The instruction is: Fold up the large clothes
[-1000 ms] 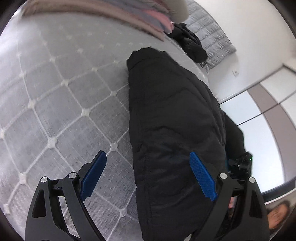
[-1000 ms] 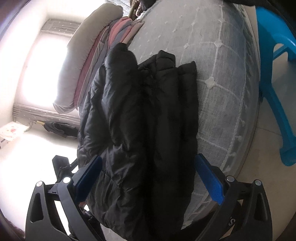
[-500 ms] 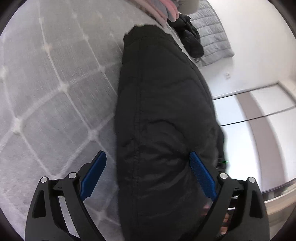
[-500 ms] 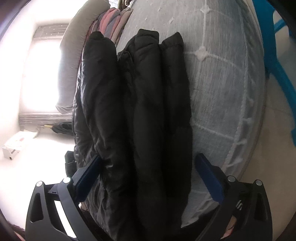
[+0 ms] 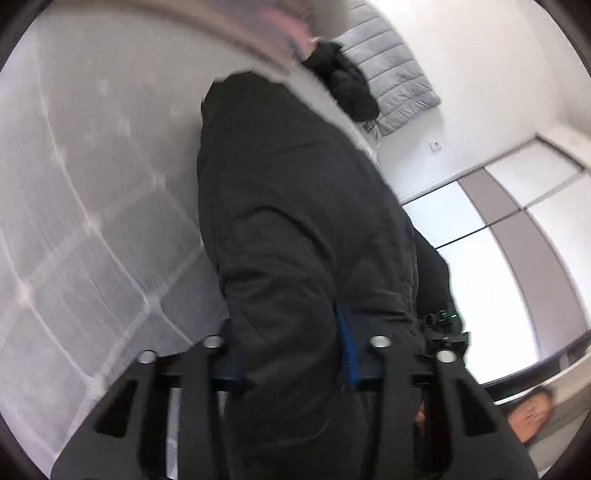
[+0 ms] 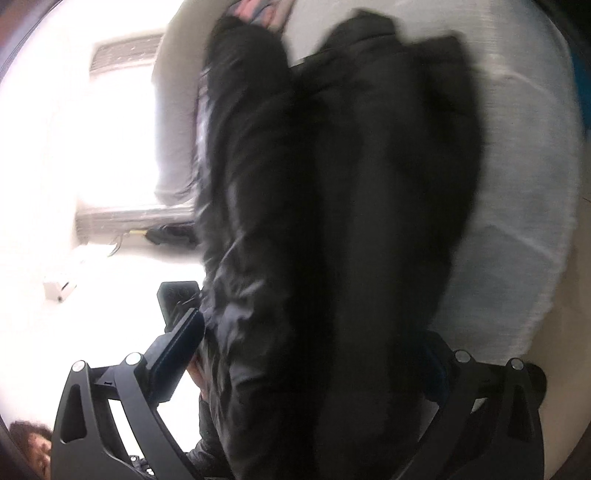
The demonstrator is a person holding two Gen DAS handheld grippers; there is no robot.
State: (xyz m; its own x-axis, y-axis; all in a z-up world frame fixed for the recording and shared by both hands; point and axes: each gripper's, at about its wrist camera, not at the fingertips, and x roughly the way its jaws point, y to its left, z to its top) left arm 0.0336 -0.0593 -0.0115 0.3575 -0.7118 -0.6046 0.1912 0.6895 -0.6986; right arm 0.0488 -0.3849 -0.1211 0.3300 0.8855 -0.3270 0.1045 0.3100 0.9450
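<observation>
A long black puffy quilted jacket (image 5: 295, 206) lies folded lengthwise on a grey quilted mattress (image 5: 92, 206) with a pale diamond stitch pattern, its near end hanging over the mattress edge toward both cameras. In the right wrist view the same jacket (image 6: 351, 221) shows as several parallel padded ridges running away from the camera, with bare mattress (image 6: 524, 206) to the right of it (this view is heavily blurred).

The left gripper (image 5: 291, 365) sits at the jacket's near end. Its fingers are closing, with a bunched fold of the black fabric between them; one blue pad (image 5: 345, 350) shows pressed against the right side of that fold, while the other pad is hidden under the cloth.

The right gripper (image 6: 314, 354) straddles the near end of the jacket across most of its width. Its left finger (image 6: 177, 347) stands clear beside the jacket's left edge, and its right finger is mostly buried in the dark fabric, so the fingers are spread wide with the jacket lying between them.

Beyond the jacket's far end sits a stack of folded pink and grey clothes (image 5: 273, 33), and past that a smaller crumpled black garment (image 5: 347, 88) and a light grey quilted padded cover (image 5: 395, 88) against the white wall (image 5: 480, 66).
</observation>
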